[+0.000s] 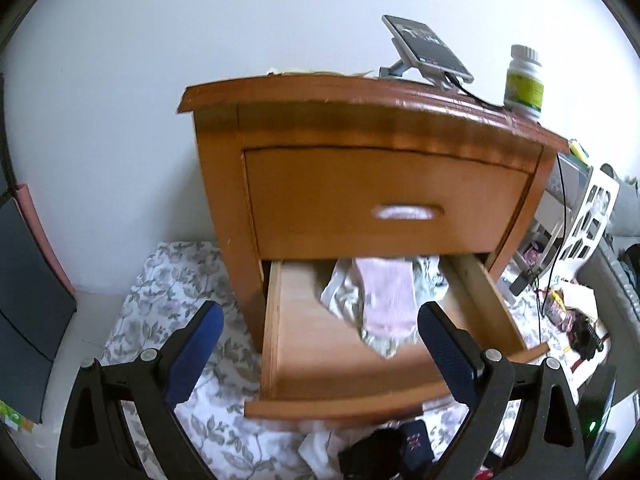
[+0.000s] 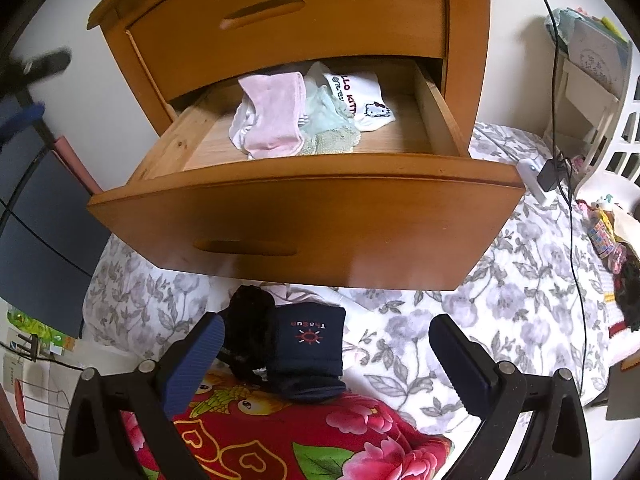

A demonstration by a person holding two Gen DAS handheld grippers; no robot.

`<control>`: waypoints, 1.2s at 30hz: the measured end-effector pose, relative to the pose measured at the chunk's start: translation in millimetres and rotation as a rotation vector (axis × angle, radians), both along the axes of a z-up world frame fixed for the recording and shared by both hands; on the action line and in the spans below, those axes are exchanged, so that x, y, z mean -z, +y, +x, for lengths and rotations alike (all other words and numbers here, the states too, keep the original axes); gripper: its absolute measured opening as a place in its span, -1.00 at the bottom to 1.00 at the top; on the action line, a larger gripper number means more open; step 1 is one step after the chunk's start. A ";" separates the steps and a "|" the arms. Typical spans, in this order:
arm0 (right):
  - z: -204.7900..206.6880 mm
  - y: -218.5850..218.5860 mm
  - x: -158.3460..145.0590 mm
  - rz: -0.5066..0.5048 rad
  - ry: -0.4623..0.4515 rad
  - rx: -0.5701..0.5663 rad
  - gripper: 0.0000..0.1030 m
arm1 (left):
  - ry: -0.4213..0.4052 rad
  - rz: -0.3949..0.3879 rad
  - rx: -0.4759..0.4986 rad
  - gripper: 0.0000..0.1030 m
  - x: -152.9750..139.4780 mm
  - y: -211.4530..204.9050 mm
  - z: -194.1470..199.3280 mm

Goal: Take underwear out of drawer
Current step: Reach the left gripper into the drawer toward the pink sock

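While the lower drawer (image 2: pixel 304 216) of the orange-brown wooden nightstand (image 1: pixel 360 184) stands pulled out, a small heap of underwear lies at its back middle: a pale pink folded pair (image 2: pixel 272 116) on top, a mint-green lace-edged pair (image 2: pixel 328 128) beside it and a white printed pair (image 2: pixel 360 100) behind. Both the left gripper (image 1: pixel 320 344) and the right gripper (image 2: pixel 326 360) have their blue-padded fingers spread wide and hold nothing, the left just above the drawer front. Below the right gripper, a navy folded garment (image 2: pixel 308 344) and a black one (image 2: pixel 250 332) lie on the floral grey-and-white quilt (image 2: pixel 460 320).
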State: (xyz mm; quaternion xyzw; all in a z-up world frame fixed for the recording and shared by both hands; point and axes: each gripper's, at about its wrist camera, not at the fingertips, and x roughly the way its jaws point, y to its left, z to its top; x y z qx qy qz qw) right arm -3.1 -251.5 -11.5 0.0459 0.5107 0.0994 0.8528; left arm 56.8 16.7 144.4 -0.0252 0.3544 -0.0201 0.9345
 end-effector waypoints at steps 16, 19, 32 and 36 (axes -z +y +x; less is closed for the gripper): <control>2.9 -3.4 7.6 0.016 0.018 0.000 1.00 | 0.179 -0.068 -0.010 0.90 36.1 -10.2 79.2; 3.6 -1.9 12.1 0.016 0.030 -0.009 1.00 | 0.264 -0.096 -0.010 0.90 56.3 -14.8 94.1; 9.9 -6.3 24.8 0.026 0.056 -0.001 1.00 | 0.449 -0.065 -0.032 0.89 116.5 -51.8 142.9; 12.8 -7.6 28.9 0.029 0.066 0.004 1.00 | 0.471 -0.061 -0.015 0.89 123.9 -66.8 150.7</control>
